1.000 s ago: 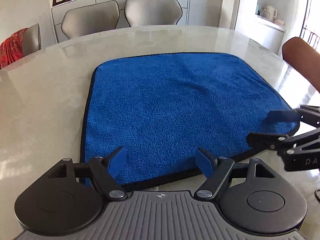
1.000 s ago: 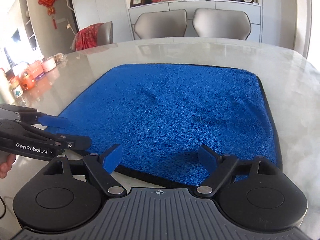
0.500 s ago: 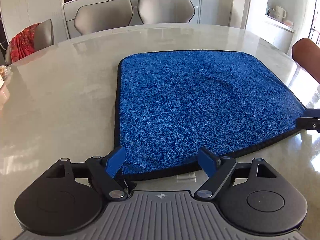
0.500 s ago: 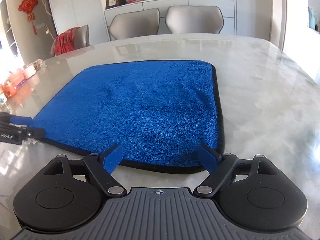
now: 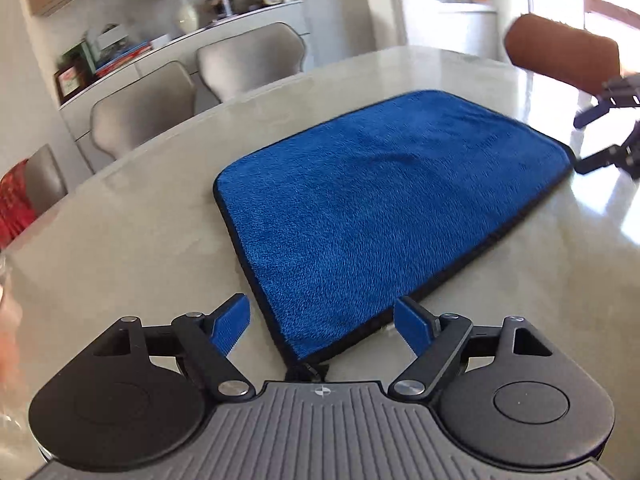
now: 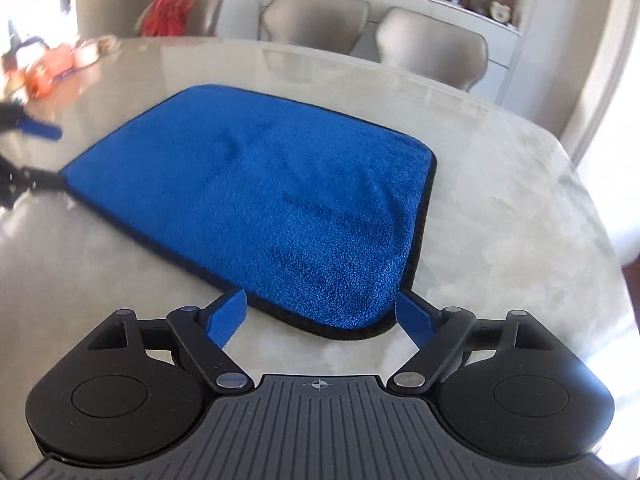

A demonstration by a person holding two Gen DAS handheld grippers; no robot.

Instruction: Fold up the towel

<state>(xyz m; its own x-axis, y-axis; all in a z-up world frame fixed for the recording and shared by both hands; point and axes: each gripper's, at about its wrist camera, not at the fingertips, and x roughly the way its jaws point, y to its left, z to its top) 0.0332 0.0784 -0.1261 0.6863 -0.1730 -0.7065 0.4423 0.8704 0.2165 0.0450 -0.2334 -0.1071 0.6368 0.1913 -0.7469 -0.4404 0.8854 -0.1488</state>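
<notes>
Blue towel lying flat; one near corner is framed between each gripper's spread fingers: left gripper, right gripper.

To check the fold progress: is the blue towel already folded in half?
No, the blue towel lies flat in one layer on the table.

Bare marble table surrounds the flat blue towel at every clock direction; grey chairs block beyond twelve o'clock, clutter at ten.
</notes>
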